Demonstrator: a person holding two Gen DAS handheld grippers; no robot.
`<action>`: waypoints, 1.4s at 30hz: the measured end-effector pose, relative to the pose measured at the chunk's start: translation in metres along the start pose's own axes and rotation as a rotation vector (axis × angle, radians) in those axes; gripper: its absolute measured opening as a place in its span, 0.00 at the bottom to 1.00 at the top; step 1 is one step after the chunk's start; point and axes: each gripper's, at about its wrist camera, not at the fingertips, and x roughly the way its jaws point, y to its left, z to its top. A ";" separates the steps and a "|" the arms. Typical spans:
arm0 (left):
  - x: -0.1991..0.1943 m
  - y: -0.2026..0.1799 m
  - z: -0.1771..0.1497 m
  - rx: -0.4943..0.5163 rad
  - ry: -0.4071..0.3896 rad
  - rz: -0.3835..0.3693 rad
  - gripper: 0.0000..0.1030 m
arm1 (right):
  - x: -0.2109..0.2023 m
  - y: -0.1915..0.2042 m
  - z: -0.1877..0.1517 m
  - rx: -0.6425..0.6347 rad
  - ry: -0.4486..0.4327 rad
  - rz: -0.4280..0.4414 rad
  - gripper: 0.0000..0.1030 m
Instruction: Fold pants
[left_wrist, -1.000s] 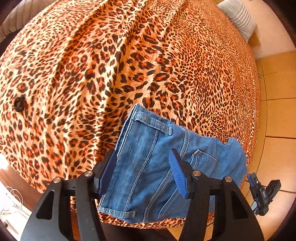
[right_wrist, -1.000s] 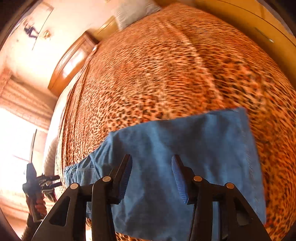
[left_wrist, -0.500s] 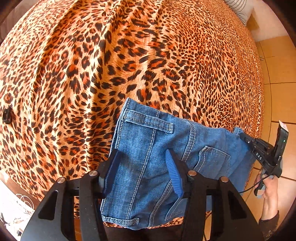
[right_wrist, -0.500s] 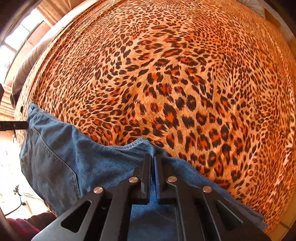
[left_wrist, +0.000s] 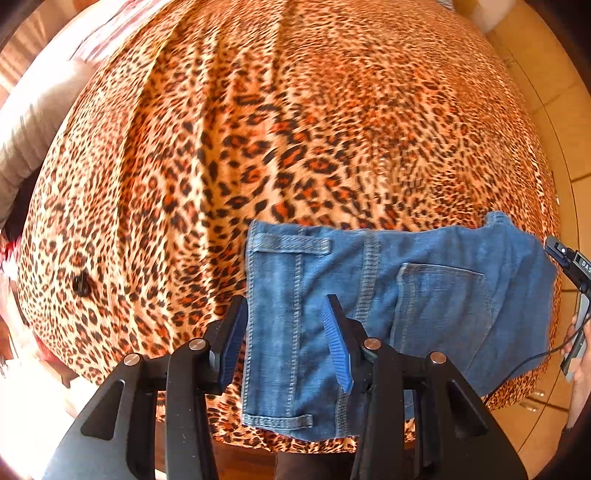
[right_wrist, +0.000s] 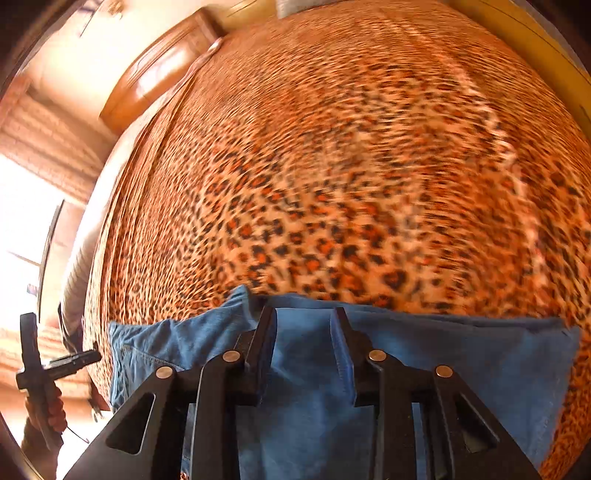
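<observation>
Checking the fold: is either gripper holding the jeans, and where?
Neither: left gripper closing, right gripper opening, both above the folded blue denim jeans.

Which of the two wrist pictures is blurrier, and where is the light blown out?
Right wrist view: blurrier, the leopard bedspread smears into streaks, while the jeans under the claw stay fairly clear; the window side at far left is washed out white. Left wrist view: sharper, jeans stitching is readable, slight smear on the far bedspread, glare at the bottom left corner. Both bulge from fisheye distortion.
</observation>
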 end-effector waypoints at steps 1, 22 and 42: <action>-0.003 -0.014 0.006 0.026 -0.002 -0.031 0.46 | -0.013 -0.024 -0.002 0.052 -0.019 -0.032 0.33; 0.102 -0.314 0.076 0.154 0.189 -0.086 0.18 | -0.035 -0.164 -0.021 0.141 -0.059 -0.080 0.16; -0.011 -0.082 -0.007 -0.093 0.051 -0.100 0.43 | -0.093 -0.219 -0.163 0.411 -0.022 0.146 0.48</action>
